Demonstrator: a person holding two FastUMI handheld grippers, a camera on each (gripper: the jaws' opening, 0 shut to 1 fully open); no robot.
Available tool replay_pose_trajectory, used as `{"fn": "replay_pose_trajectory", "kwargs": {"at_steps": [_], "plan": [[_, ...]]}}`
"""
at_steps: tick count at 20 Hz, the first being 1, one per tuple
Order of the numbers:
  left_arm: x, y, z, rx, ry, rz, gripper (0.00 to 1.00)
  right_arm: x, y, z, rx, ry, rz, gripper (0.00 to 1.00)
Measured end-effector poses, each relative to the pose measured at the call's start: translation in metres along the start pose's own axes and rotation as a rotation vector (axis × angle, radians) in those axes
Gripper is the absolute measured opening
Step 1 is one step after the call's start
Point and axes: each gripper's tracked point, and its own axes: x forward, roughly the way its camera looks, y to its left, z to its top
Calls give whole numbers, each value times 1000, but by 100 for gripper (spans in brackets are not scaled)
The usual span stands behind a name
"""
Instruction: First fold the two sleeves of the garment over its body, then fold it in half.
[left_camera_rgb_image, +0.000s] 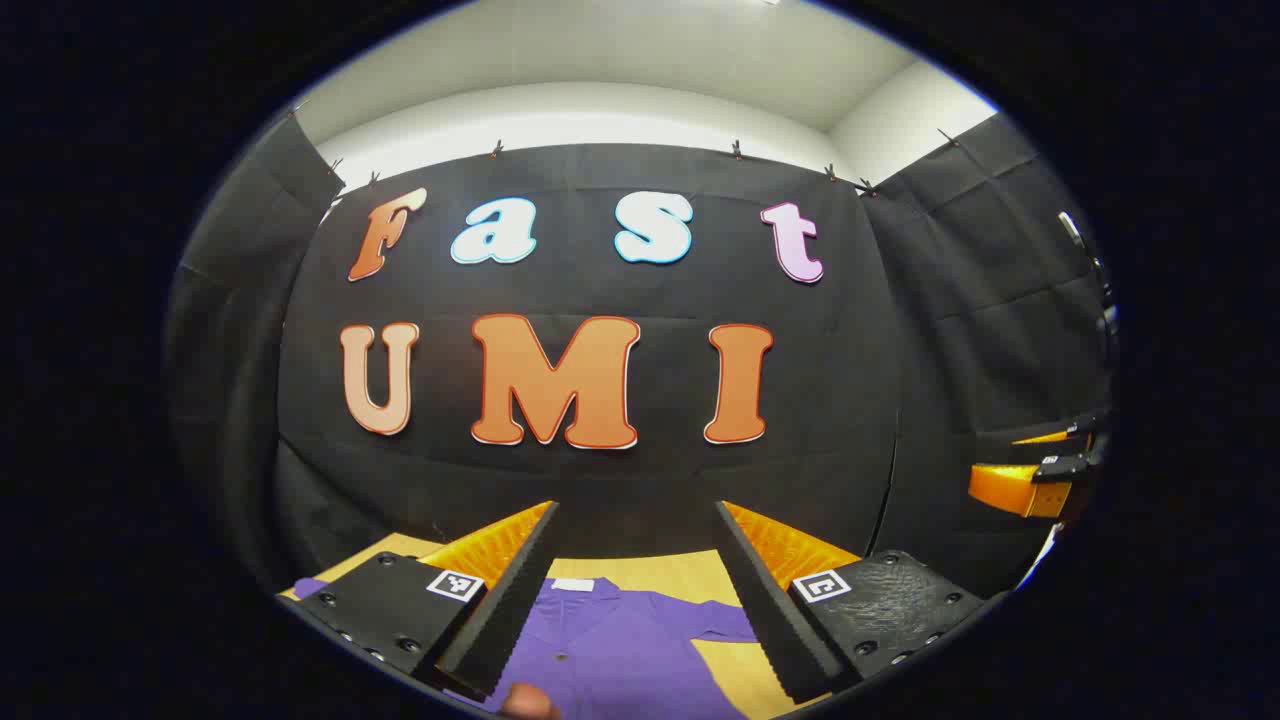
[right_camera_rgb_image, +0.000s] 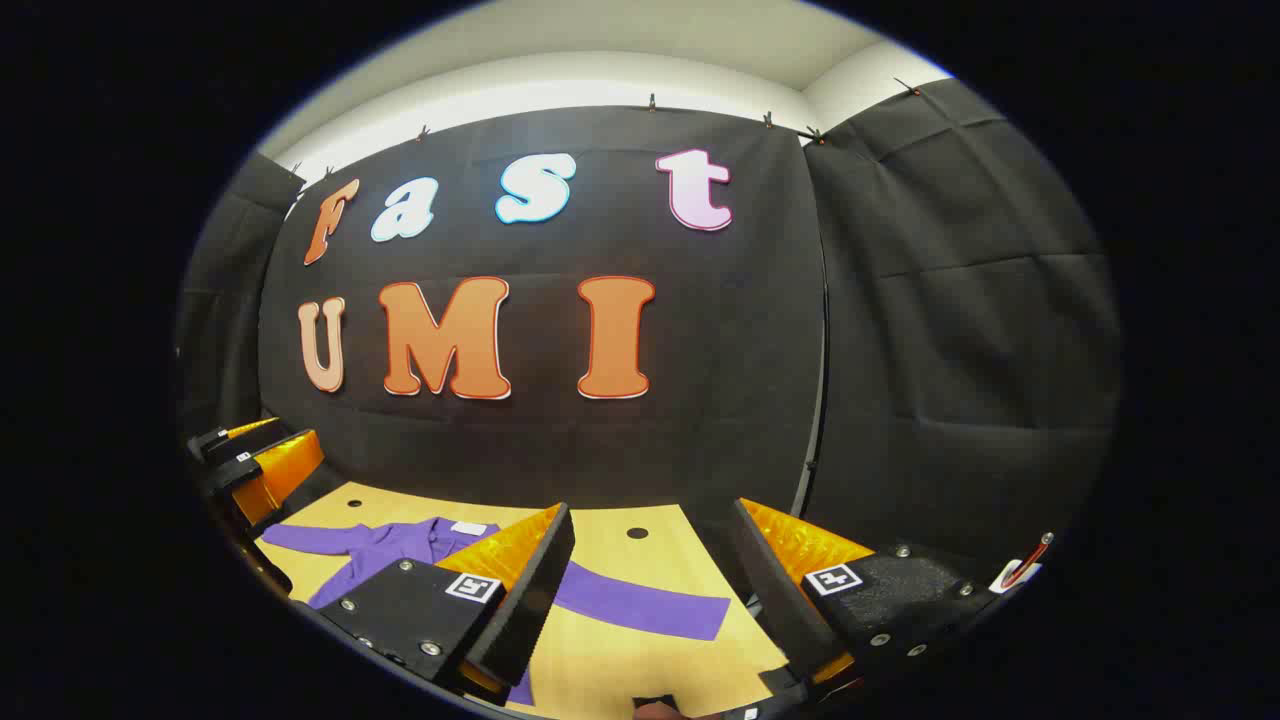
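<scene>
A purple button-up garment (left_camera_rgb_image: 610, 650) lies flat on the wooden table (left_camera_rgb_image: 700, 575), collar toward the back wall. In the left gripper view my left gripper (left_camera_rgb_image: 640, 610) hangs open above its collar and chest, with nothing between its fingers. In the right gripper view the garment (right_camera_rgb_image: 400, 545) spreads to the left, and one long sleeve (right_camera_rgb_image: 640, 605) stretches out to the right across the table (right_camera_rgb_image: 620, 660). My right gripper (right_camera_rgb_image: 650, 600) is open above that sleeve, clear of it. The left gripper (right_camera_rgb_image: 260, 465) shows at the far left of the right gripper view; the right gripper (left_camera_rgb_image: 1040, 480) shows at the left gripper view's right edge.
Black cloth walls close the booth at the back and on the right. A small dark hole (right_camera_rgb_image: 637, 533) marks the table top near the back edge. Bare wood (right_camera_rgb_image: 640, 680) lies in front of the sleeve.
</scene>
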Motion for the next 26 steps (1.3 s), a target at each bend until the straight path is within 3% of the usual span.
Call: {"fn": "replay_pose_trajectory", "kwargs": {"at_steps": [1,4,5,8,12,13,19,26], "plan": [[-3,11,4,6,-5,-6,95,-3,11,9,-11,-19,1,95],[-10,42,13,7,-16,-7,95,-11,39,29,-52,-64,15,100],[-12,52,15,7,-16,0,94,-14,51,36,-59,-82,35,86],[-16,73,15,5,-15,21,95,-13,79,40,-81,-106,82,100],[-10,95,7,10,-18,64,95,6,113,22,-82,-70,161,100],[-5,100,6,15,-24,77,94,14,115,20,-89,-68,172,95],[30,107,-9,56,-40,127,96,67,127,15,-85,-81,227,95],[54,107,-17,55,-69,236,95,121,97,-37,-88,28,206,95]]}}
